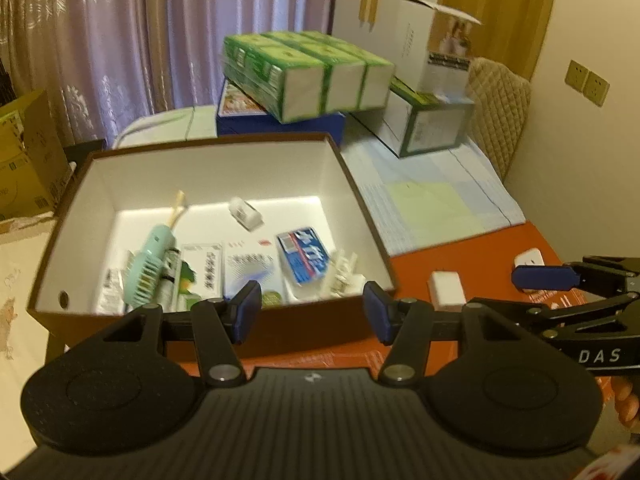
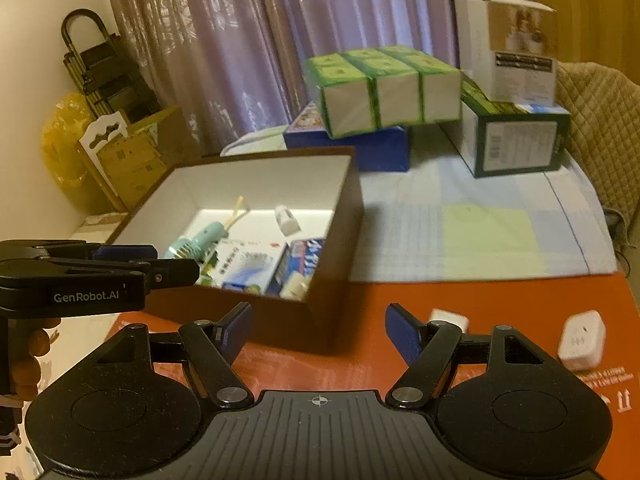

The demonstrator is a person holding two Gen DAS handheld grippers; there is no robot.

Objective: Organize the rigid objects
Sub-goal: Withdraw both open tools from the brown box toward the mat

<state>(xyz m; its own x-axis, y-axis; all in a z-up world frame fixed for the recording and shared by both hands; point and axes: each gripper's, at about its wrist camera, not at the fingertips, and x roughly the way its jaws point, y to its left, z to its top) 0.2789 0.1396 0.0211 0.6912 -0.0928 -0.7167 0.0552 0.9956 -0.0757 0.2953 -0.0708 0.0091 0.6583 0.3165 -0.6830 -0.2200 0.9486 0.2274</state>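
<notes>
A brown box with a white inside point(image 1: 224, 168) point(image 2: 340, 208) sits on the red table. It holds a mint hand fan point(image 1: 150, 256) point(image 2: 196, 242), several small cartons, a blue packet point(image 1: 304, 254) and a small white bottle point(image 1: 244, 212). My left gripper point(image 1: 312, 312) is open and empty above the box's near wall. My right gripper point(image 2: 318, 332) is open and empty, right of the box. A white block point(image 1: 446, 290) point(image 2: 448, 318) and a white plug adapter point(image 2: 580, 338) point(image 1: 530, 258) lie on the table to the right.
Green tissue packs point(image 1: 316, 72) on a blue box point(image 2: 372, 148), a dark green box point(image 2: 516, 140) and a tall white carton point(image 2: 516, 48) stand at the back on a checked cloth point(image 2: 480, 232). Curtains hang behind. A cardboard box point(image 1: 28, 152) stands left.
</notes>
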